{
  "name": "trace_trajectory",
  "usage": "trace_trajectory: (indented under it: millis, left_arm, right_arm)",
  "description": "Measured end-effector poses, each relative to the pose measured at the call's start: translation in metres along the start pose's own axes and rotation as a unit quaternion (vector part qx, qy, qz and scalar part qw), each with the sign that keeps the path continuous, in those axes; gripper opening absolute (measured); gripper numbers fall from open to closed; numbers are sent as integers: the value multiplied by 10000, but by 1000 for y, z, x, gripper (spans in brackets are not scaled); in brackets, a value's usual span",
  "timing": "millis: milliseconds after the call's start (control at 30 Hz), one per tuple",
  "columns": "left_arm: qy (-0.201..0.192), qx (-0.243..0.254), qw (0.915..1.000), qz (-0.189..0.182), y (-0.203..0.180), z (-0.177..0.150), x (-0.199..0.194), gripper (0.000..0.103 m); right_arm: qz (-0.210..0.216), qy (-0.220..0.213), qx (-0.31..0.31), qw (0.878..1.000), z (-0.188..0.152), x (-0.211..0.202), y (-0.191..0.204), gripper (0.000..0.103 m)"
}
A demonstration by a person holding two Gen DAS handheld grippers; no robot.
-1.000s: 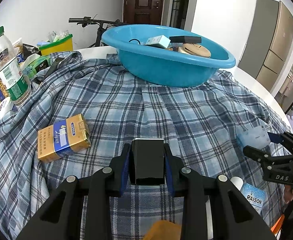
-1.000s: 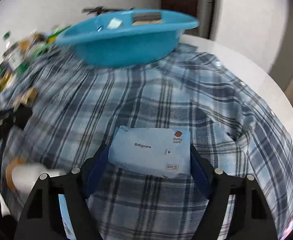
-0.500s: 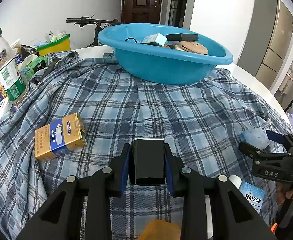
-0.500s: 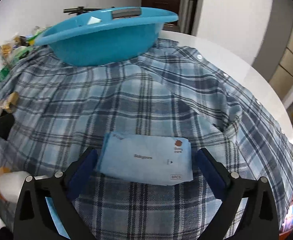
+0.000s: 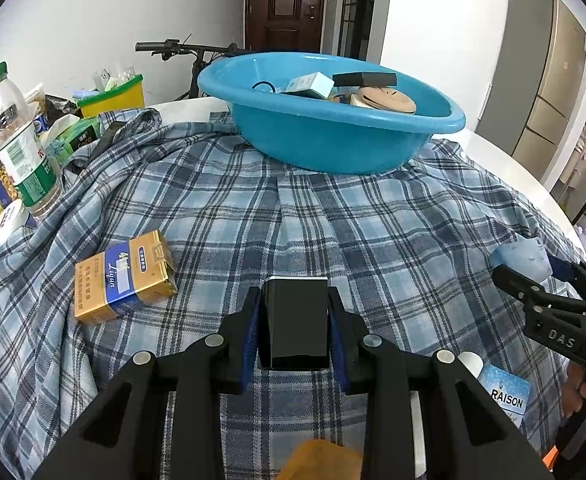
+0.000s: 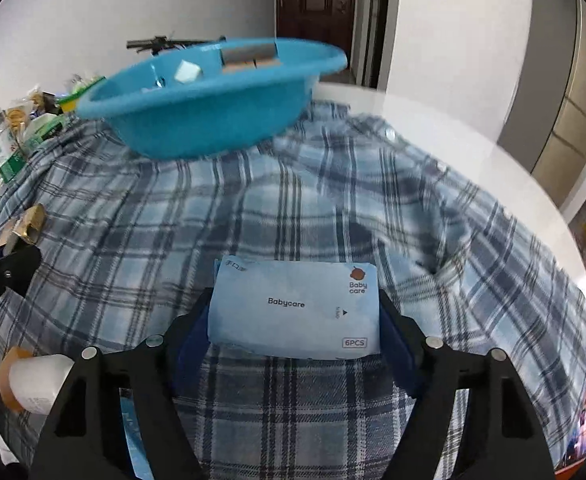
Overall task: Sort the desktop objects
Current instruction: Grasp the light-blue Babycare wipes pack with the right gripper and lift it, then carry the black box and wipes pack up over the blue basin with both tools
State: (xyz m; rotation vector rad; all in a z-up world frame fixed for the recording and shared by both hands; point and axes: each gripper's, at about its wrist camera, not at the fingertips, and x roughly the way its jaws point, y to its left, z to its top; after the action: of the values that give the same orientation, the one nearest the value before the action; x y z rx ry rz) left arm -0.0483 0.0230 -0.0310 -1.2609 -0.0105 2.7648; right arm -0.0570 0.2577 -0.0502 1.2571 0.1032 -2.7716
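From the left wrist, the left claw is clamped tight on one black box, held upright between its blue pads above the plaid cloth covering the bench. The blue basin, where sorted things already lie, sits straight ahead and well apart. One gold and blue carton lies on the cloth near, ahead to the left. The right claw shows at the right edge with a pale blue pack in it. From the right wrist, the right claw is closing on one Babycare wipes pack; the pads appear to meet its short ends, its long axis running across from finger to finger. The basin lies ahead, slightly left, so both claws likely face a forward carry, and neither looks clearly nearer.
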Motion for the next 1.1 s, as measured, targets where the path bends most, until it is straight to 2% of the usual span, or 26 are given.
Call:
trace_trajectory:
  millis: [167, 300, 367, 567, 733, 933, 1033, 1100]
  left_arm:
    - [-127, 10, 9999, 10, 0, 0, -5, 32]
    - [-433, 2, 9990, -71, 0, 1, -16, 32]
    - [-690, -8, 9975, -124, 1, 2, -25, 32]
    - [-1437, 48, 9896, 41, -1, 6, -52, 32]
    - [-2159, 41, 9763, 137, 1, 12, -80, 32]
    - [-3165, 109, 9483, 216, 0, 16, -125, 32]
    - [-3397, 190, 9400, 249, -2, 18, -141, 32]
    - [-3442, 176, 9385, 227, -2, 21, -152, 32]
  right_arm:
    - [98, -91, -9, 9999, 4, -6, 3, 74]
    - [125, -288, 28, 9995, 6, -13, 1, 74]
    - [126, -553, 28, 9984, 7, -22, 0, 74]
    - [84, -1587, 106, 9872, 13, -63, -1, 74]
    - [174, -2383, 13, 9710, 17, -97, 3, 74]
    - [200, -3165, -120, 9483, 16, -137, 12, 74]
    - [63, -3410, -136, 9399, 18, -155, 16, 74]
    - [75, -3505, -105, 9365, 20, -164, 16, 74]
